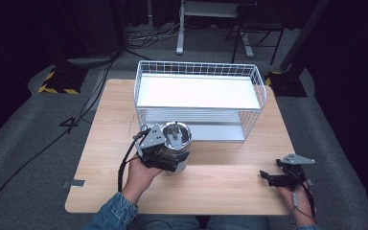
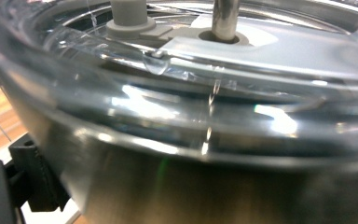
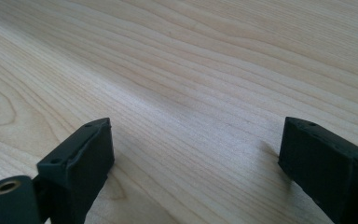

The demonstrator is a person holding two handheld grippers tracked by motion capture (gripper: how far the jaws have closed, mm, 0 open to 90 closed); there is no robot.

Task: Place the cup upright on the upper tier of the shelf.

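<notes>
A steel pot with a clear lid (image 1: 178, 139) sits left of centre in the high view, on the wooden table (image 1: 220, 187), just in front of a white wire shelf rack (image 1: 199, 98). The left gripper (image 1: 165, 160) clamps the pot's near side, jaws spread wide around its body; its own view shows the lid's knob (image 2: 128, 11) and the brushed steel wall up close. To carry the pot well, I would judge it needs to stay level and be kept clear of the rack's front wires, since the lid looks loose. At lower right, the right gripper (image 1: 273, 178) rests low over bare wood, jaws apart and holding nothing (image 3: 191, 163).
</notes>
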